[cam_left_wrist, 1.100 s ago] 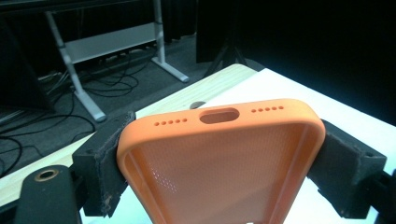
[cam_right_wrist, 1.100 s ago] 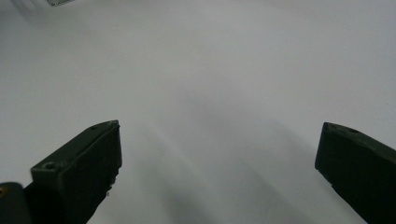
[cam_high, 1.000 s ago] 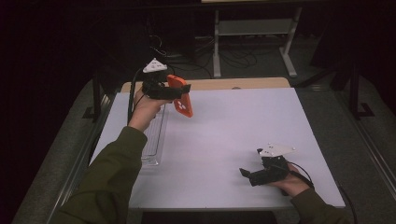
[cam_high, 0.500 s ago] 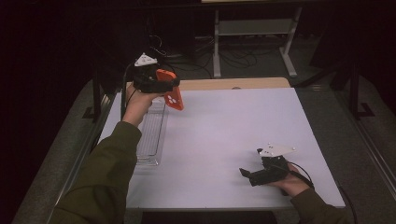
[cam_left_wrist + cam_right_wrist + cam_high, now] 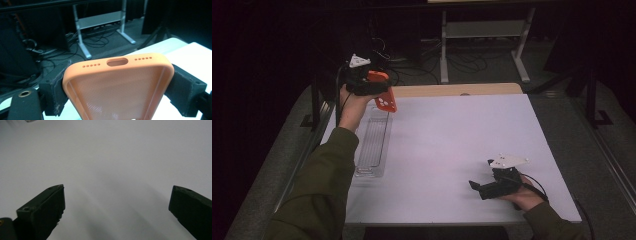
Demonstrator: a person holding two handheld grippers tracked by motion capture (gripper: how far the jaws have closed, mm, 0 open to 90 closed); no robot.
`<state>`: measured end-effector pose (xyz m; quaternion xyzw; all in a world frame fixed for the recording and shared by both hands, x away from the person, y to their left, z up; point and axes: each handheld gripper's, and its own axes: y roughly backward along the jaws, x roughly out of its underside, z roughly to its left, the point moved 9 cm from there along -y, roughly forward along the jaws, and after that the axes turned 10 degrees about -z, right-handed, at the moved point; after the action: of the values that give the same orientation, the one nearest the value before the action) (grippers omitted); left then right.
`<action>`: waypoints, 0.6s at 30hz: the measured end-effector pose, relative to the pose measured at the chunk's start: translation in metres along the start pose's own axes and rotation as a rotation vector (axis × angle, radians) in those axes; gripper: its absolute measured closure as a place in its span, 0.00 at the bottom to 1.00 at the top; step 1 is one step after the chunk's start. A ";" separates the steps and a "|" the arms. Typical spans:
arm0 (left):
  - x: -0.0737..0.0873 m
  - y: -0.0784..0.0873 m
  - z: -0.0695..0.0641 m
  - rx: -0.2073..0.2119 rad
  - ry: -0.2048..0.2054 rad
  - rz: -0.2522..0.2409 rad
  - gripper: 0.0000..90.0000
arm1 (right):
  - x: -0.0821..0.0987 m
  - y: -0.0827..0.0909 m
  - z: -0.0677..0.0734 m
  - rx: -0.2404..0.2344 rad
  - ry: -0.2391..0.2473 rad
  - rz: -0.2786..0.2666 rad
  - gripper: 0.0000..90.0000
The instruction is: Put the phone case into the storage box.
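High view: the white table (image 5: 452, 150) bears a clear plastic tray (image 5: 373, 145) along its left edge, long and shallow, with nothing visible inside it. Above the tray's far end, the left gripper (image 5: 379, 92) holds an orange phone case (image 5: 383, 95) in the air, jaws clamped on its two long sides, hollow side facing the gripper's camera. Near the table's front right, the right gripper (image 5: 477, 187) rests low, jaws spread apart with nothing between them.

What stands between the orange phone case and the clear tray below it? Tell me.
Nothing visible. The left gripper holds the orange phone case by its long sides above the far end of the clear tray, which looks empty. The right gripper rests far off, jaws open.
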<state>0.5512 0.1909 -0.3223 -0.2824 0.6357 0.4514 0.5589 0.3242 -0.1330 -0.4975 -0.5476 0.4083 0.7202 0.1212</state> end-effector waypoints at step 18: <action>0.034 -0.009 0.040 -0.200 0.055 0.079 0.17 | 0.000 0.000 0.001 -0.001 -0.006 0.000 0.00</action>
<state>0.5696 0.2278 -0.3563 -0.3239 0.6131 0.5262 0.4922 0.3236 -0.1327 -0.4975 -0.5455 0.4078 0.7220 0.1220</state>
